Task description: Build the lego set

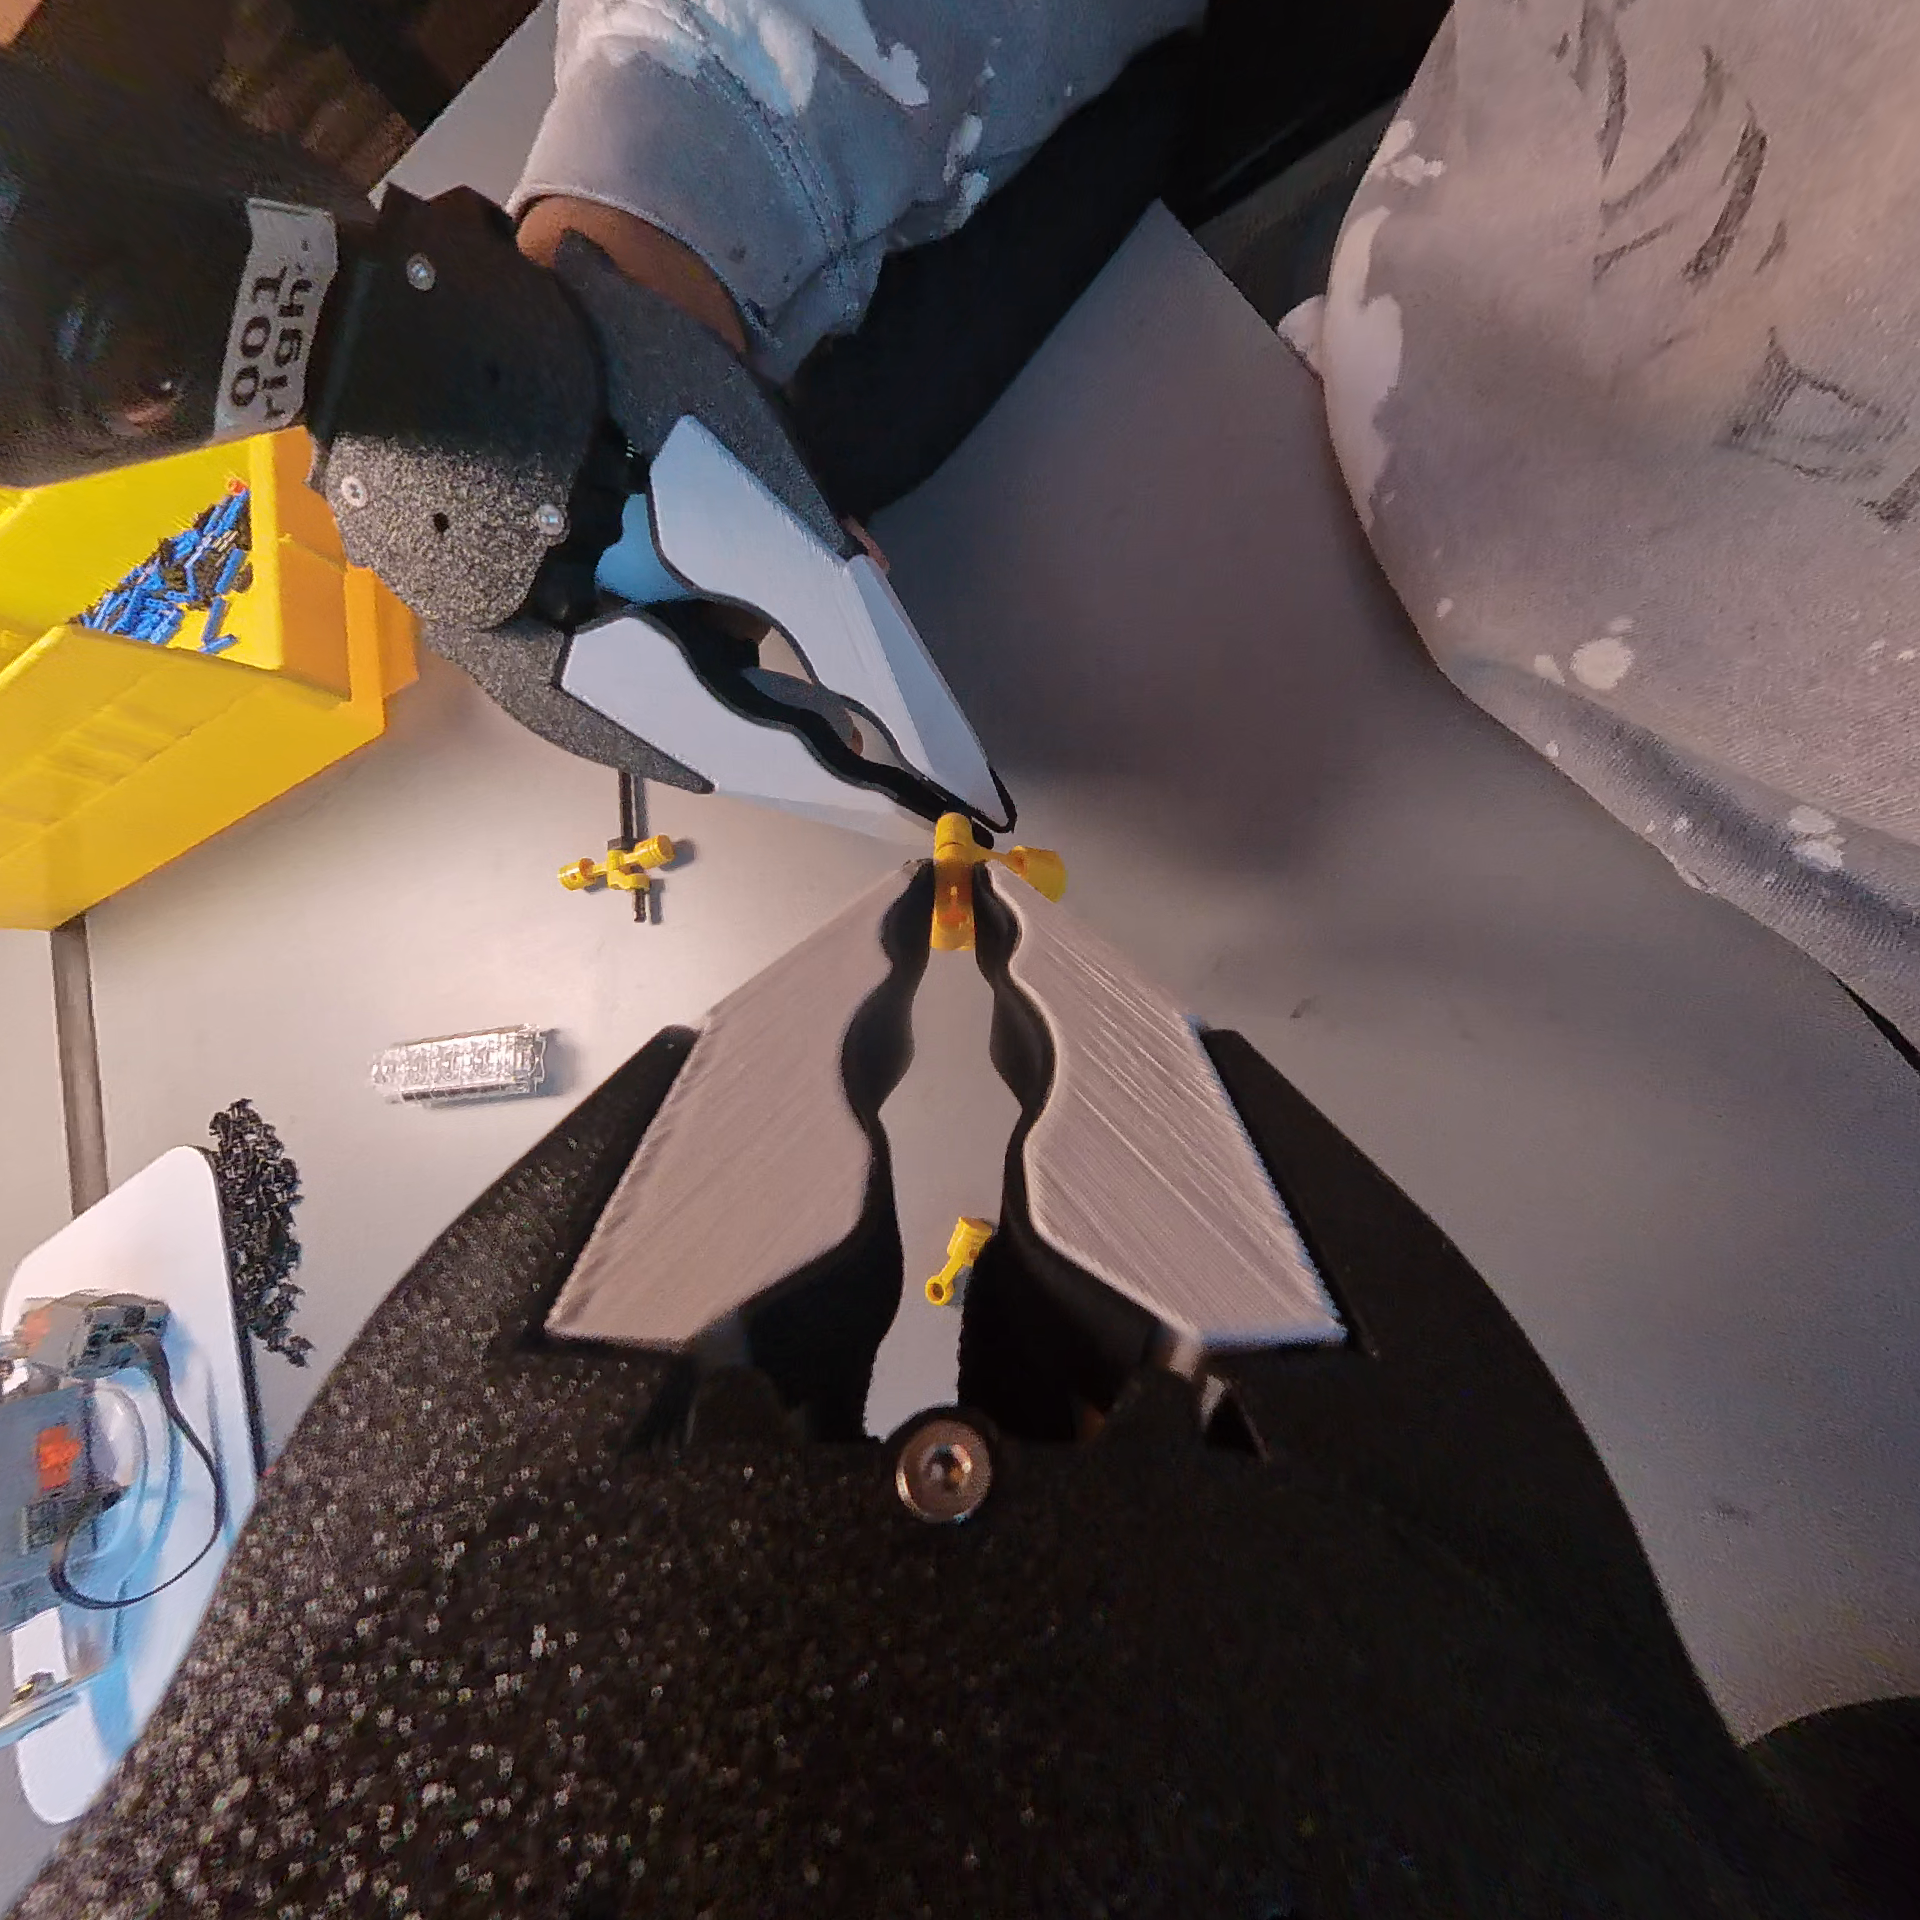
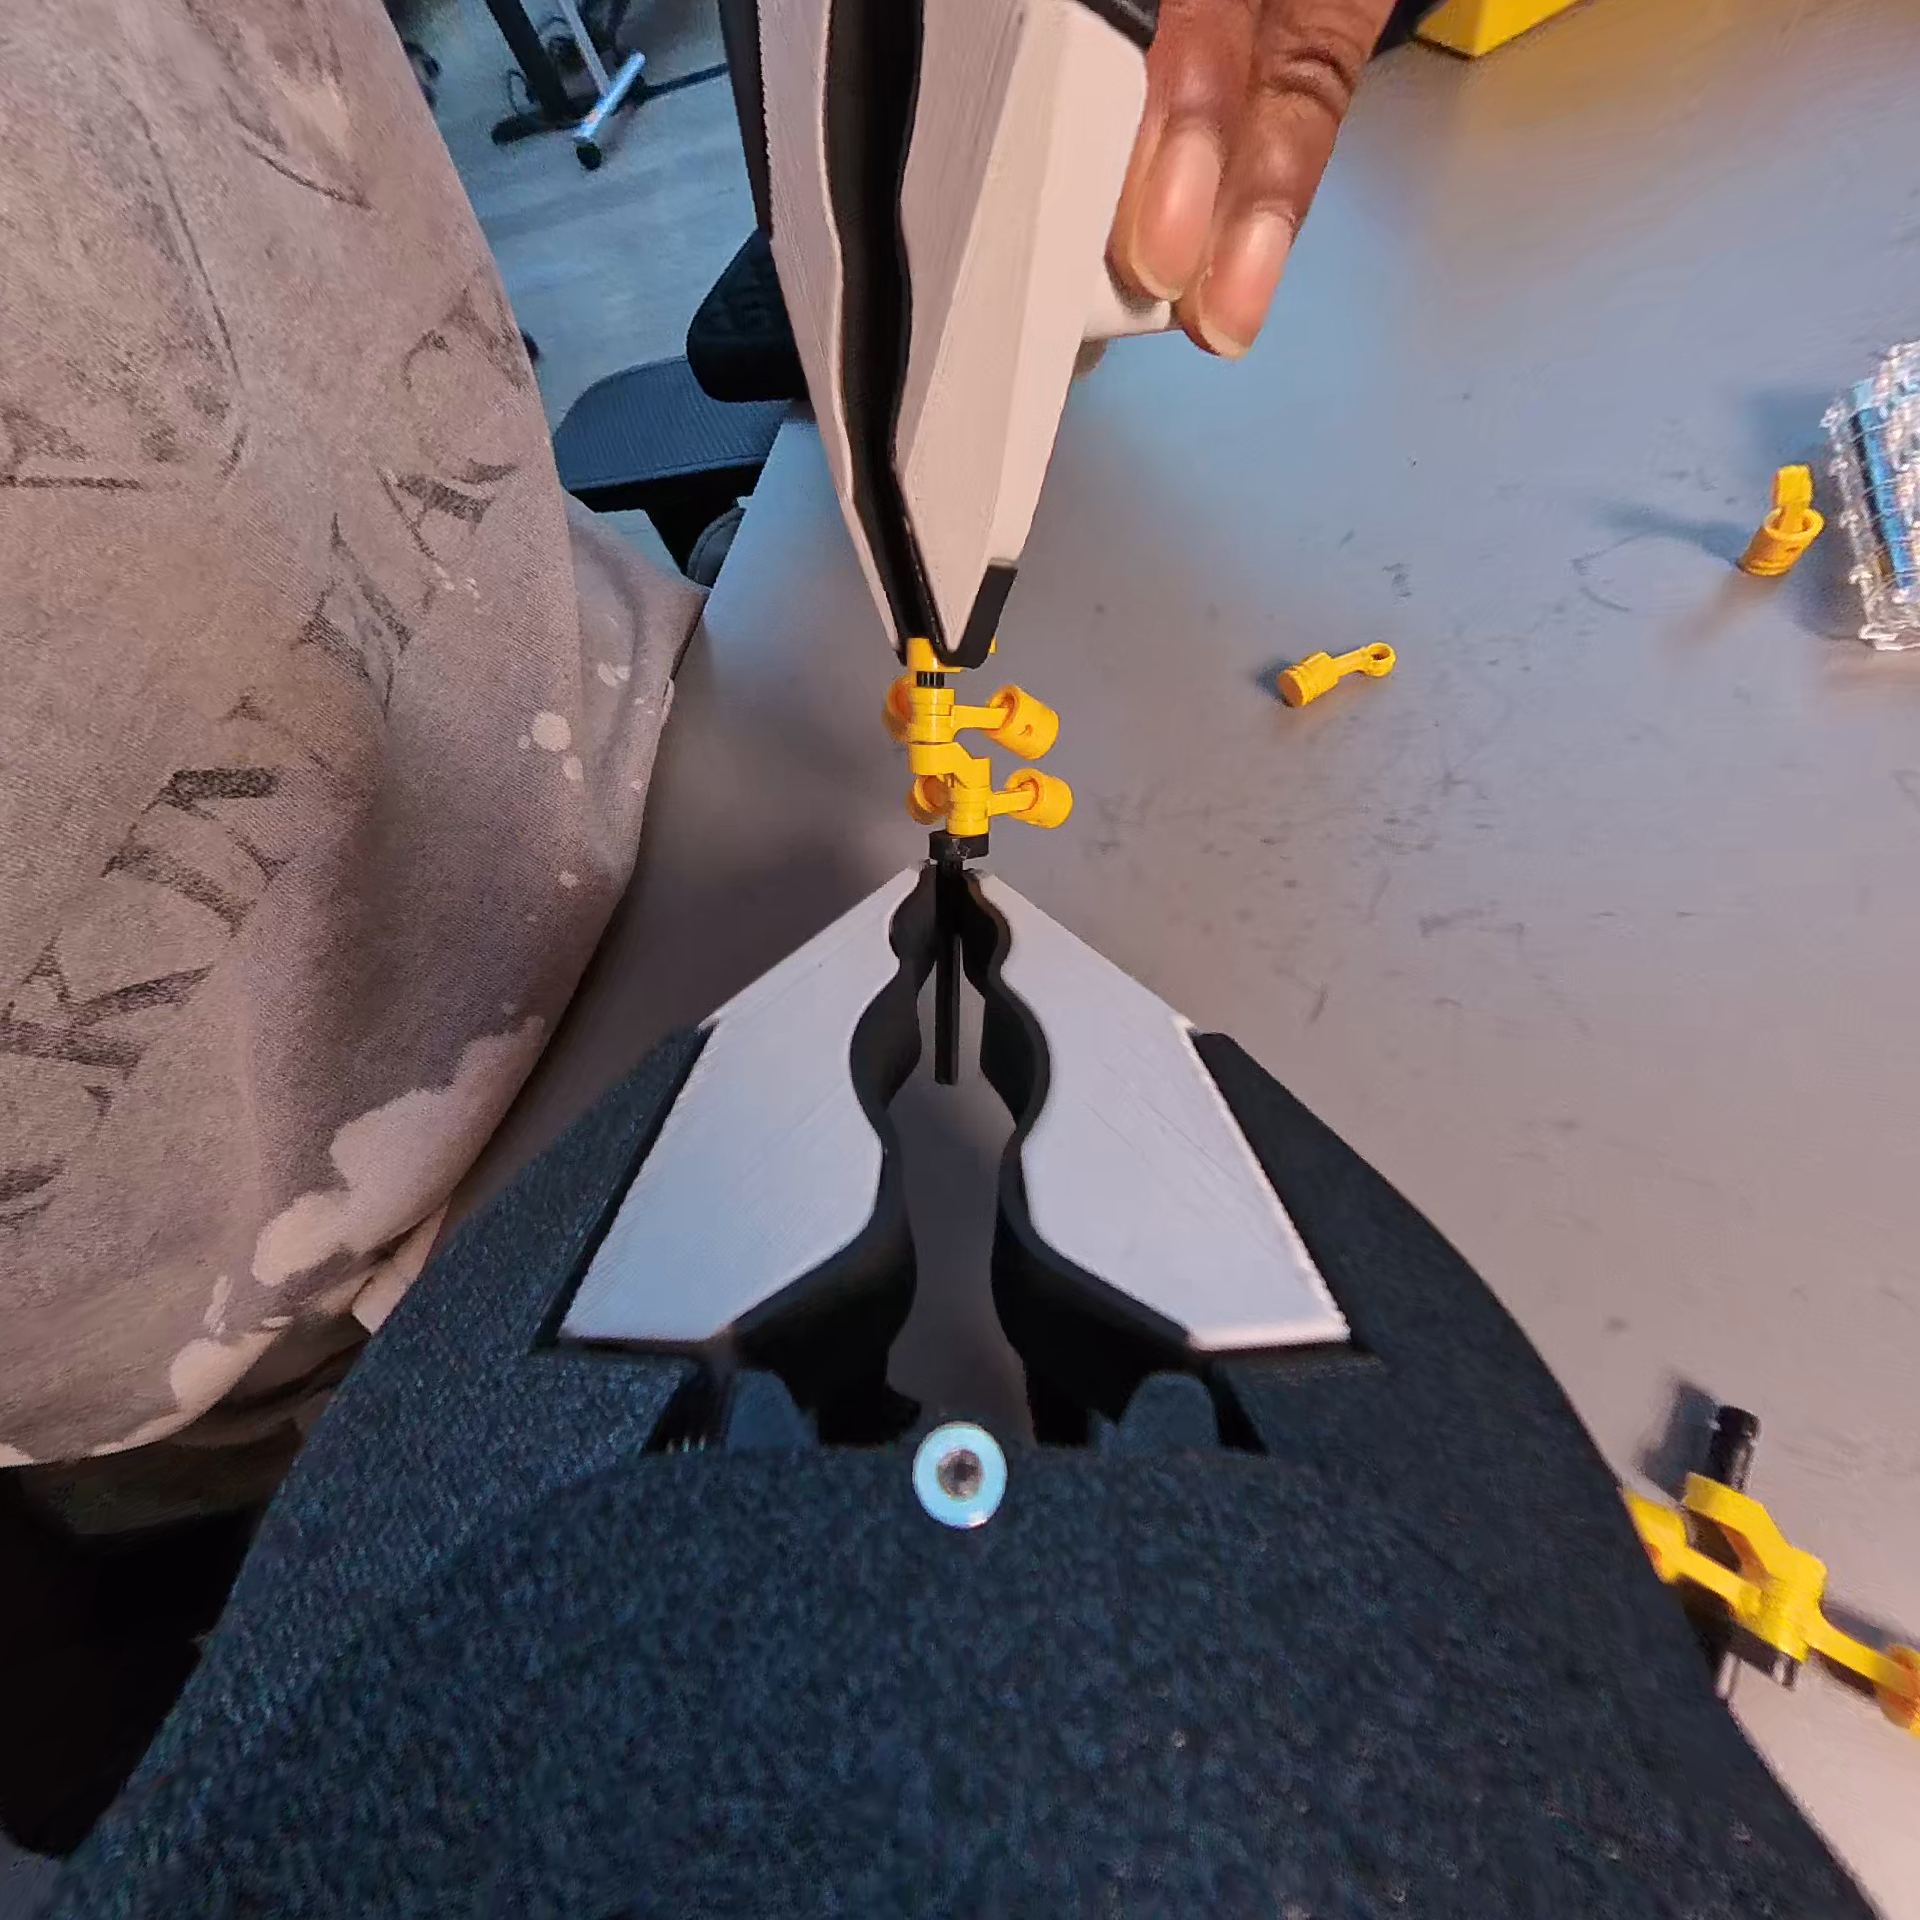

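Claws meet tip to tip above the tabletop: the right claw pinches the black axle, the left claw nips the yellow crank assembly beyond it — opposed grips, likely for seating pieces along the axle.

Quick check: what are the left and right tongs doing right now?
Left tongs: shut on the yellow crank assembly, gripping its top end.
Right tongs: shut on the black axle below that assembly.

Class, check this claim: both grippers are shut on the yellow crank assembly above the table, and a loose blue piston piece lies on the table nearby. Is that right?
Not quite: the loose piston piece is yellow, not blue, as the right wrist view shows. The left gripper and right gripper are indeed shut on the yellow crank assembly above the table.
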A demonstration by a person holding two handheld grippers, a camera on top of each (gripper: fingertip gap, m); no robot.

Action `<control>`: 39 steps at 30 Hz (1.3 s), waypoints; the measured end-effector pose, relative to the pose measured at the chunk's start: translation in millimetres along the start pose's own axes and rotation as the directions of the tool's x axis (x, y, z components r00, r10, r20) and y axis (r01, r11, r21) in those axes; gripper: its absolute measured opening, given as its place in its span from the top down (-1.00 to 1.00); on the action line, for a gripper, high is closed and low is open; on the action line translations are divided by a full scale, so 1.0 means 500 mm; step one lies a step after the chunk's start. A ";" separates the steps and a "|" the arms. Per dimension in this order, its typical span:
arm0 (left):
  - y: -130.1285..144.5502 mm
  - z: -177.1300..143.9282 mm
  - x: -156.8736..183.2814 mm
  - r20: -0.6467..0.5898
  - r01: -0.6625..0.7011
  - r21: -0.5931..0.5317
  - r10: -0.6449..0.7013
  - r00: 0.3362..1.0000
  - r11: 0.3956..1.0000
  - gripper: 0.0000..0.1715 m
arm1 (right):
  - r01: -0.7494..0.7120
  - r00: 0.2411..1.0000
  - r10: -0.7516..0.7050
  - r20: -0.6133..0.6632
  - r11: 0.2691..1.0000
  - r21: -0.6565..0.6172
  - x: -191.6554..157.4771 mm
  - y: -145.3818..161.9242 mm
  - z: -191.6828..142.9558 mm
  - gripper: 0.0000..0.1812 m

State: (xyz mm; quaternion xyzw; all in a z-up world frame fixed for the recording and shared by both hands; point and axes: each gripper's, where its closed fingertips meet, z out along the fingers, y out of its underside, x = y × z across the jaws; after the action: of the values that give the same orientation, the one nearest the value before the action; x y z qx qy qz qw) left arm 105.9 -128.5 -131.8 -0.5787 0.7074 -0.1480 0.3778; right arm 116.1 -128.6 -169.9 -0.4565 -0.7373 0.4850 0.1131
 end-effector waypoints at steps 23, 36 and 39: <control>0.064 0.032 0.018 -0.088 -0.282 -0.384 0.269 0.959 0.879 0.94 | -0.170 0.985 0.163 -0.056 0.971 -0.170 0.020 0.049 0.034 1.00; 0.111 0.034 -0.019 0.044 -0.237 -0.609 0.330 0.943 0.757 0.95 | -0.374 0.923 0.351 -0.158 0.915 -0.150 0.062 0.049 0.028 1.00; 0.119 0.036 -0.019 0.032 -0.262 -0.654 0.372 0.928 0.710 0.95 | -0.389 0.916 0.364 -0.170 0.909 -0.151 0.066 0.050 0.030 1.00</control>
State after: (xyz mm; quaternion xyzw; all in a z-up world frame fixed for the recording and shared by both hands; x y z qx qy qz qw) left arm 77.0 -98.5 -179.1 -0.5516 0.7709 0.2159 0.2342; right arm 102.6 -109.3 -207.0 -0.6312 -0.6665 0.3958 0.0260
